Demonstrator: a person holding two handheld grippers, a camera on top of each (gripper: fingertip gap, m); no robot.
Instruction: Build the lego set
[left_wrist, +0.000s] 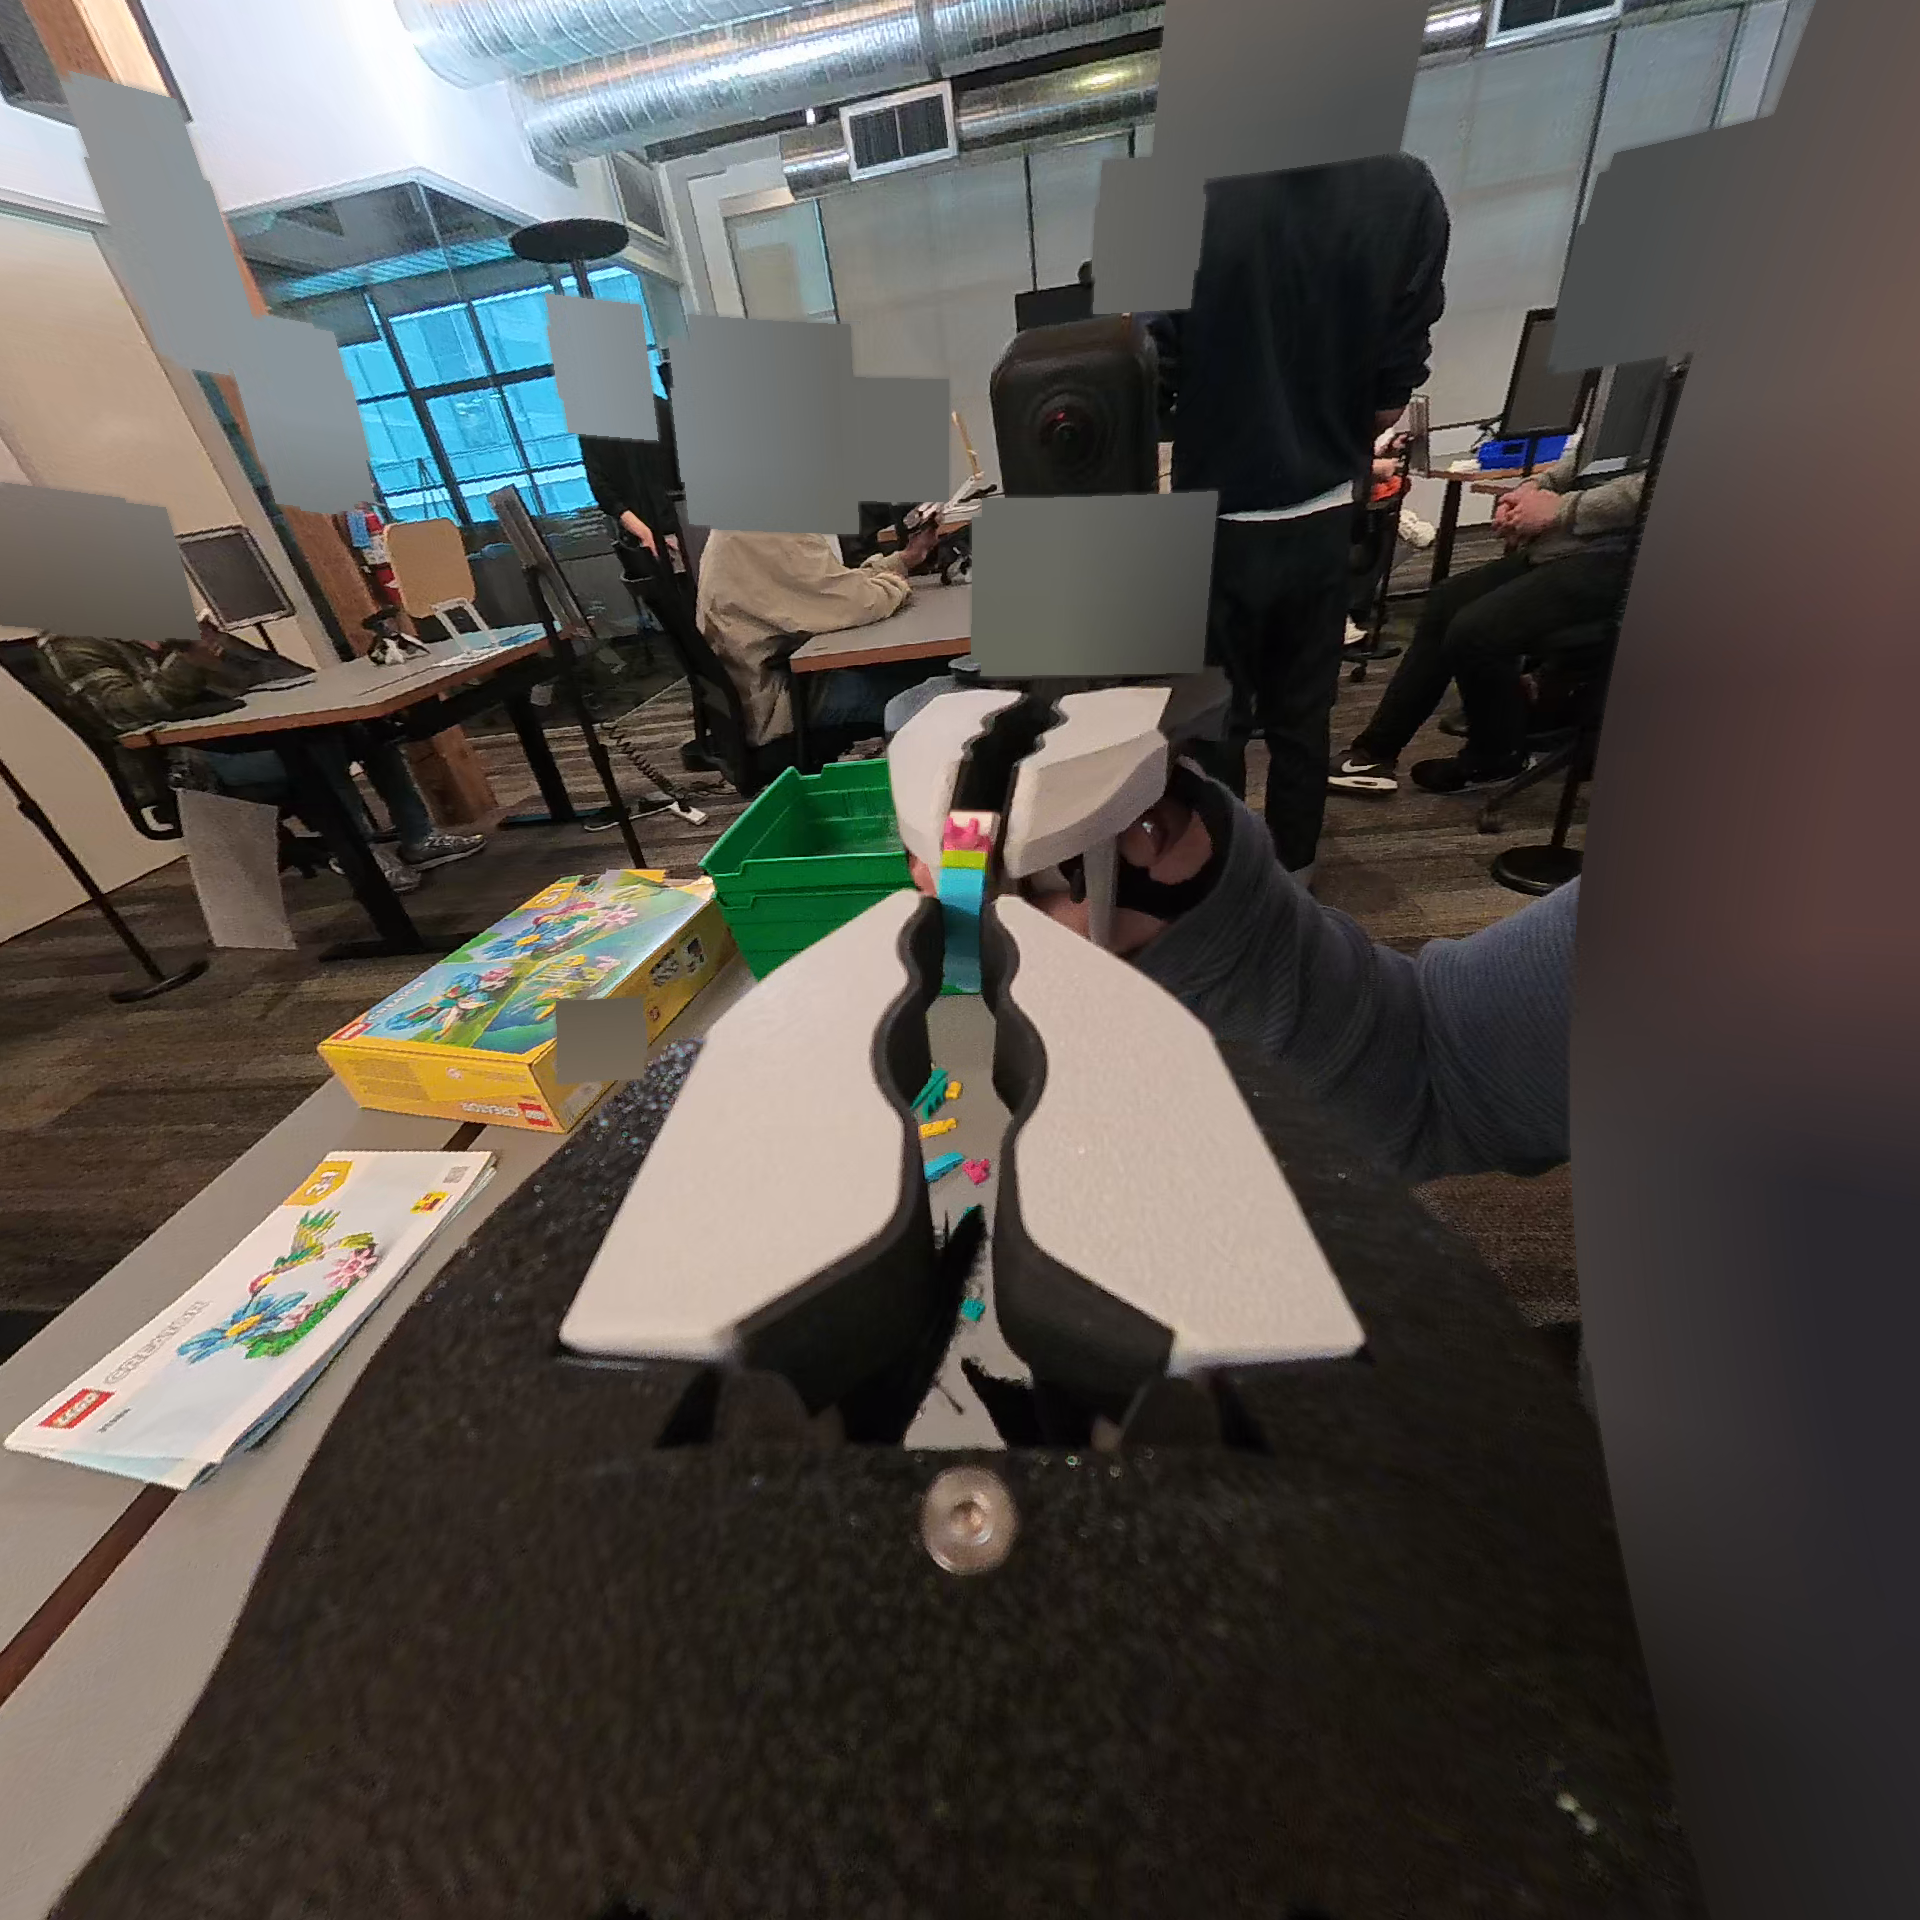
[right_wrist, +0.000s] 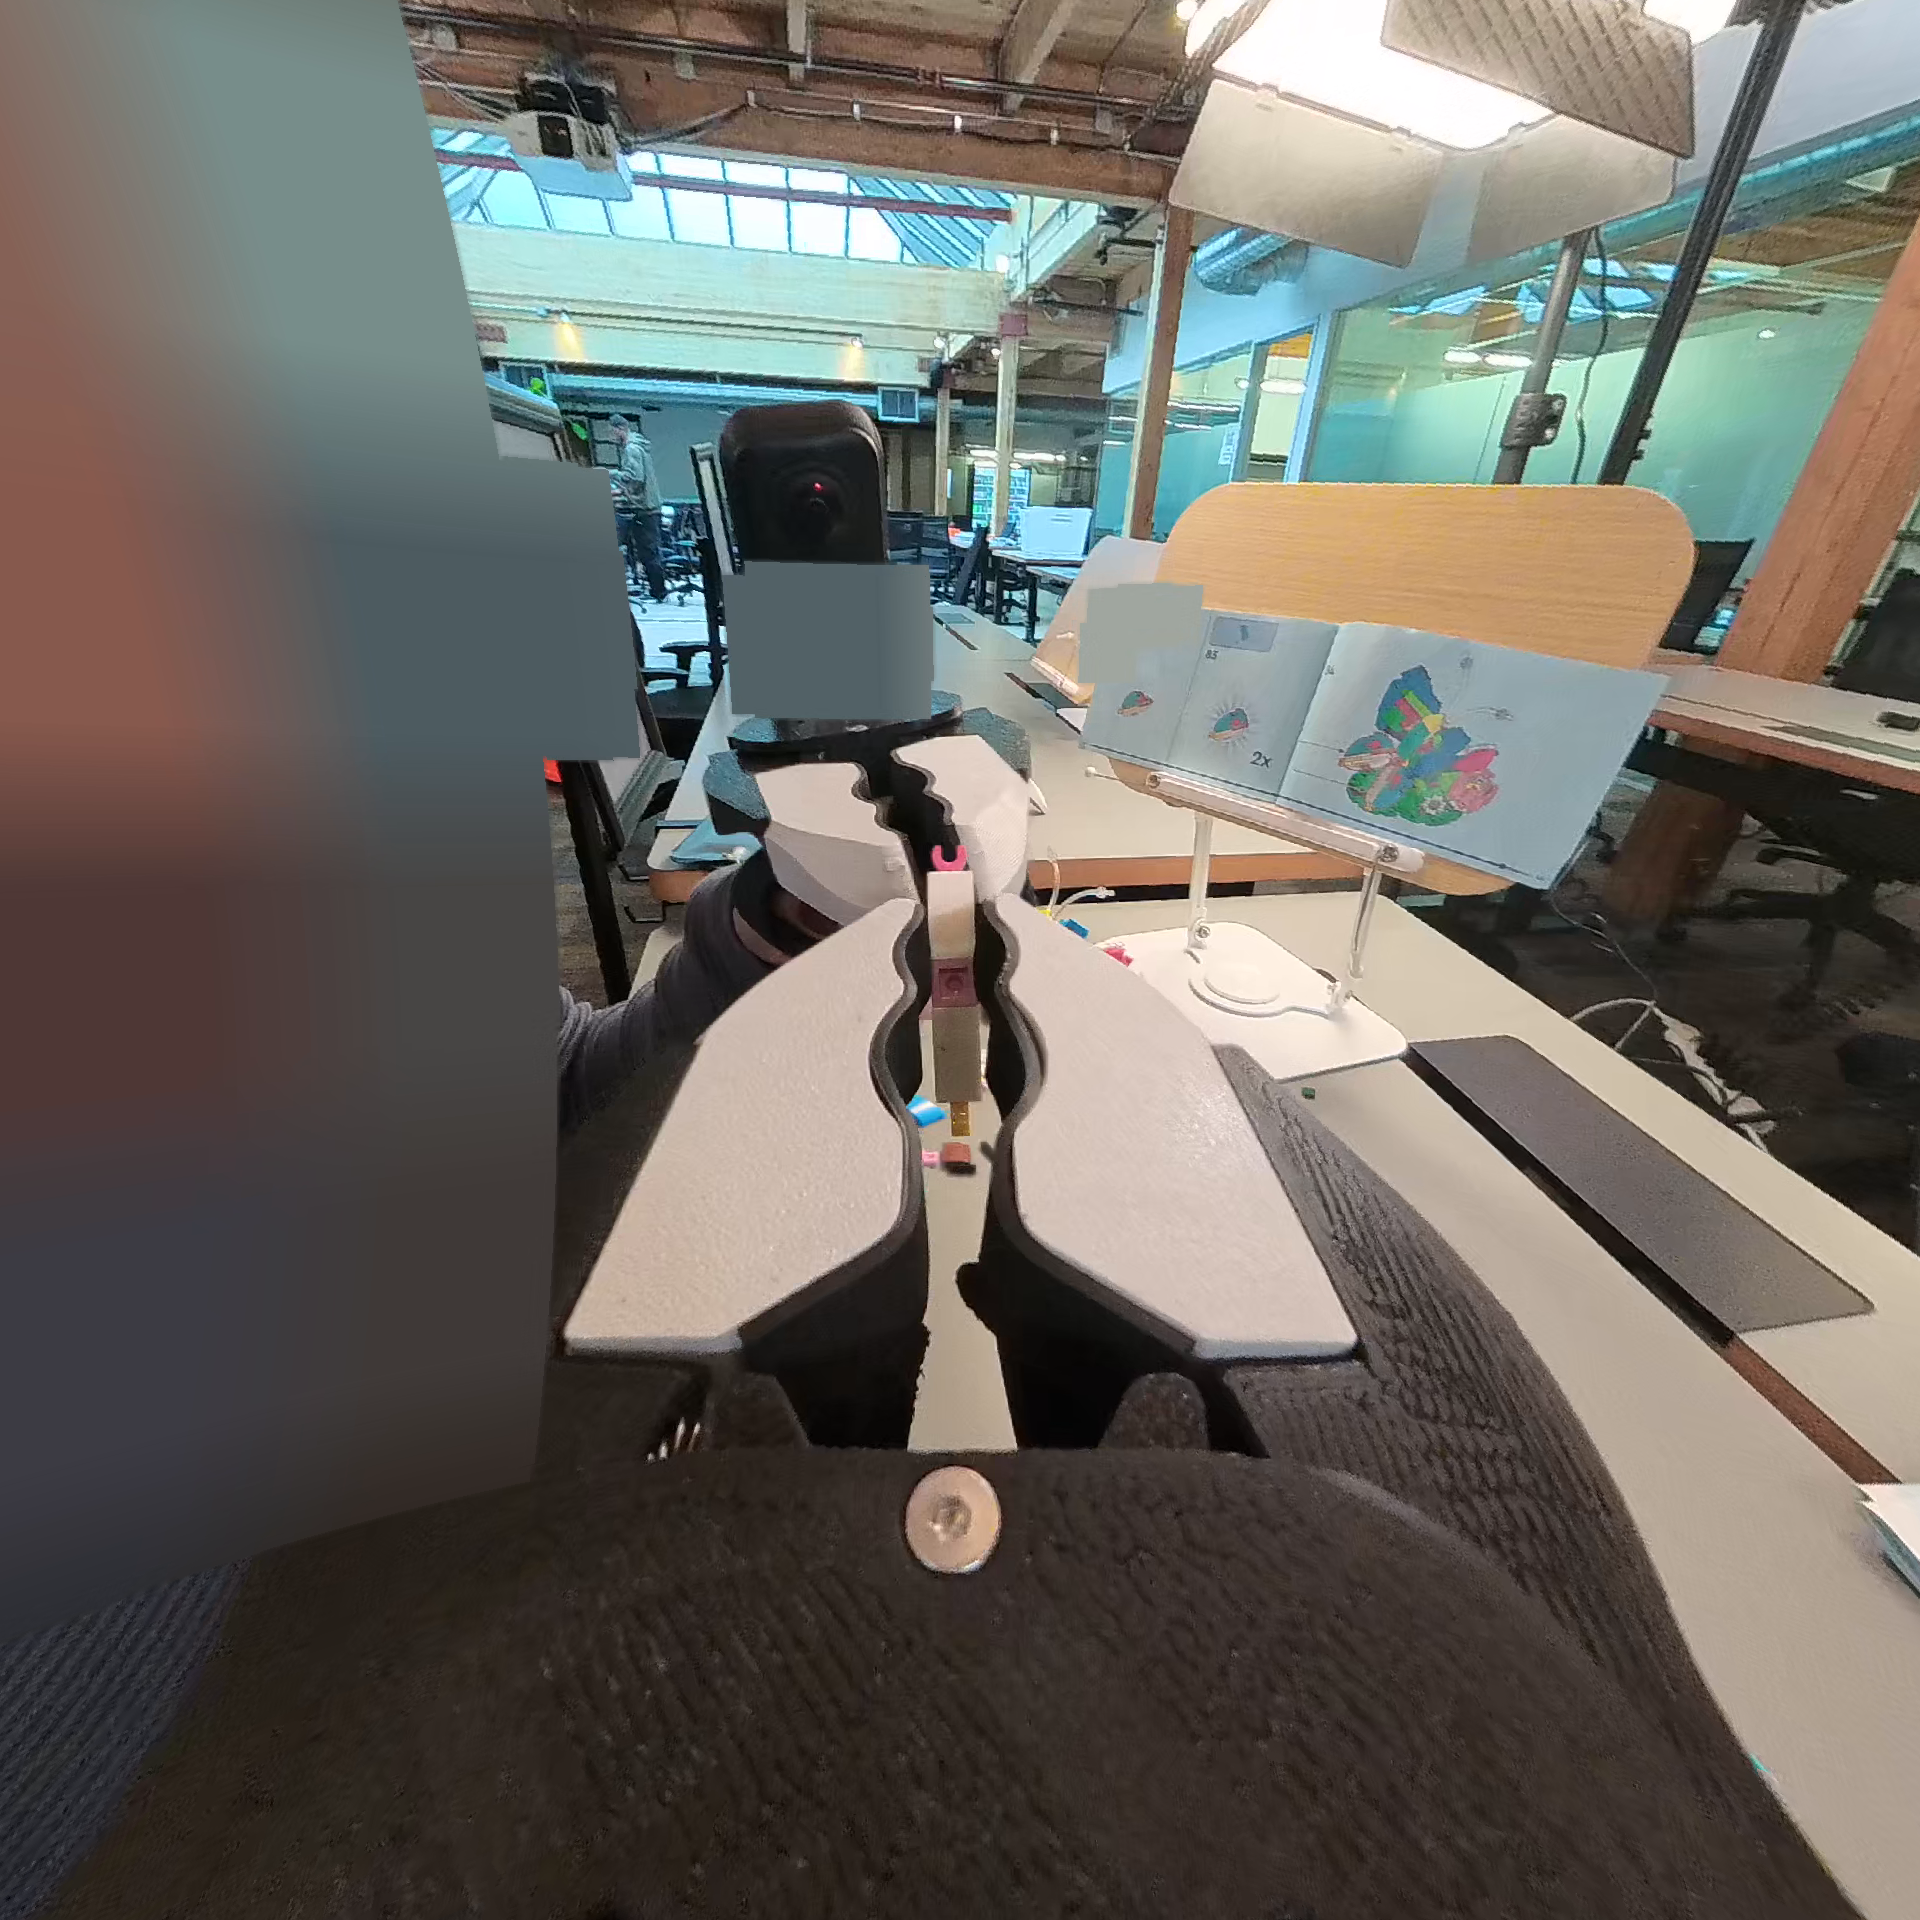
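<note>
While the small brick assembly hangs above the grey table, my left gripper pinches its blue end and my right gripper clamps the other end. Loose bricks lie below, with the yellow box nearby.

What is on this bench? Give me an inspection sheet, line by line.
Surface: grey table, seam visible.
Job's things: small lego assembly held between both grippers; loose lego pieces on the table; yellow lego box; closed instruction booklet; open instruction booklet on a stand.
Clutter: green bins; black mat.
Grippers: left hand-held gripper and right hand-held gripper both shut on the assembly.
Cables: white cable at the table's far edge.
Surroundings: open office, other desks, people.
</note>
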